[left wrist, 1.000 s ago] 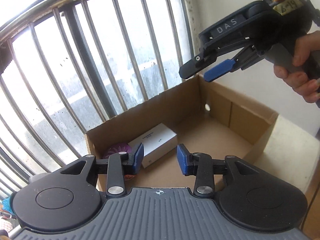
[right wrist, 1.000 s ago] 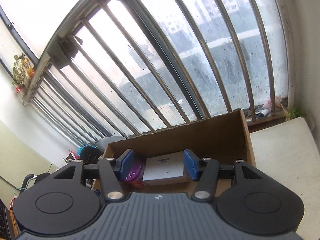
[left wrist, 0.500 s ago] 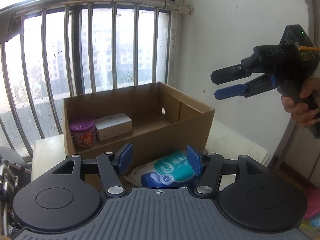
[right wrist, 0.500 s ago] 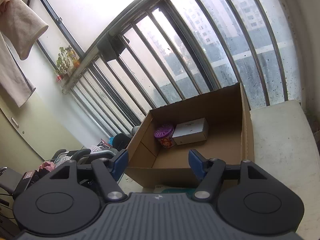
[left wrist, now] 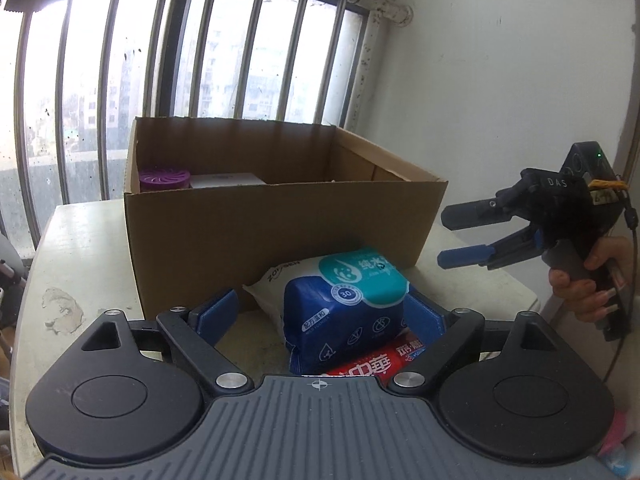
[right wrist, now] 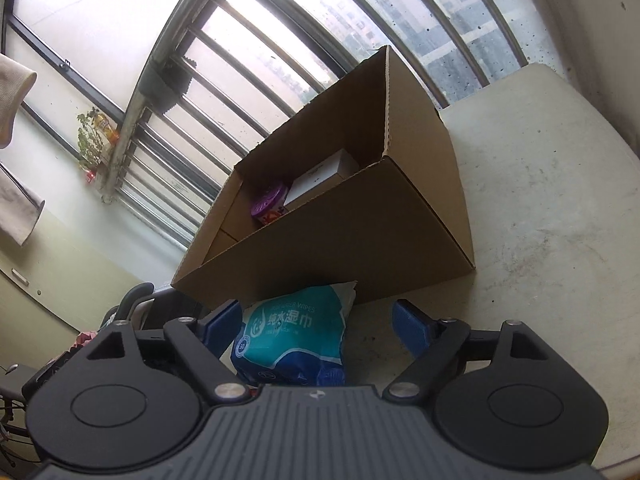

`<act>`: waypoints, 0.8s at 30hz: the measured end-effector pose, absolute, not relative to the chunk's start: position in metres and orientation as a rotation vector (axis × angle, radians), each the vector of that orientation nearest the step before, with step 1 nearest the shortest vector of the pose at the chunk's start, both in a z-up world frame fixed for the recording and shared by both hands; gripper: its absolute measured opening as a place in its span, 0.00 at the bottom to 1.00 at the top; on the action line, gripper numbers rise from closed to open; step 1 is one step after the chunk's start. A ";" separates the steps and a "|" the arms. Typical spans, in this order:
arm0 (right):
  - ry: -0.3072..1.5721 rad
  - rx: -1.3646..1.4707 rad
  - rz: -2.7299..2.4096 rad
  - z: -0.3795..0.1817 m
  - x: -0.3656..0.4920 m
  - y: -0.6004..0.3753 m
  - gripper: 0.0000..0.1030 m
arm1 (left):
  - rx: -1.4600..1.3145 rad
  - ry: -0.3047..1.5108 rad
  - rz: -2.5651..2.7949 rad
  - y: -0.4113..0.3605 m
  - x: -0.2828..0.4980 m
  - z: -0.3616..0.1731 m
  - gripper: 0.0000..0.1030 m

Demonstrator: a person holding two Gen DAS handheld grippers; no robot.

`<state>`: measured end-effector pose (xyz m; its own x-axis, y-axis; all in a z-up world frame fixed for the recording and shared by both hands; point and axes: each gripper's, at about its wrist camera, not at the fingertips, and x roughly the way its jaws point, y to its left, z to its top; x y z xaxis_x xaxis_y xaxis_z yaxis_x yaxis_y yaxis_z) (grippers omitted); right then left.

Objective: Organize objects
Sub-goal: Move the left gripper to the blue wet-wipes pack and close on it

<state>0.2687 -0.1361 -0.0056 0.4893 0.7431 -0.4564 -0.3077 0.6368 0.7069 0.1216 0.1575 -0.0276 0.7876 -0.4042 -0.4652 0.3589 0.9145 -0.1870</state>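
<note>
1. A barred window (left wrist: 200, 60) fills the background, with a white wall (left wrist: 500, 80) meeting it at the right; a worn, pale table (right wrist: 540, 200) stands against both.
2. A cardboard box (left wrist: 280, 232) sits open-topped on the table, its far side close to the window bars. Bare table shows to the left of it in the left wrist view and a broad bare stretch to its right in the right wrist view, running out to the table's rounded edge.
3. Inside the box, at its far left corner, a purple-lidded tub (left wrist: 163, 179) stands just beside a small white carton (left wrist: 228, 179); the rest of the box floor seen from the right wrist view lies bare.
4. A blue-and-teal pack of wet wipes (left wrist: 344, 312) lies on the table in front of the box's near wall, its white end close to the cardboard. A red packet (left wrist: 380, 362) lies partly under it at the near side.
5. The left gripper (left wrist: 320, 320) has just been opening and stands spread, the wipes between its fingers; whether the right-hand pad touches the pack cannot be told.
6. The right gripper (right wrist: 320, 324), held by a hand (left wrist: 588, 284) off the table's right edge, has also just been opening; its jaws stand wide, pinching nothing, with the wipes nearer its left finger.
</note>
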 end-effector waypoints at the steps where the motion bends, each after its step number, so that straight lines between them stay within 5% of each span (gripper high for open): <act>1: 0.848 0.607 0.694 -0.010 0.270 -0.133 0.89 | -0.089 0.529 -0.420 0.157 0.123 -0.030 0.89; 13: 0.923 0.611 0.778 -0.037 0.283 -0.092 0.90 | -0.133 0.614 -0.466 0.155 0.156 -0.065 0.92; 17: 0.941 0.589 0.805 -0.044 0.286 -0.087 0.75 | -0.160 0.632 -0.511 0.158 0.165 -0.072 0.85; 19: 0.942 0.620 0.824 -0.048 0.287 -0.088 0.69 | -0.170 0.642 -0.525 0.158 0.170 -0.074 0.72; 24: 0.923 0.587 0.858 -0.046 0.285 -0.088 0.65 | -0.092 0.615 -0.511 0.149 0.164 -0.073 0.72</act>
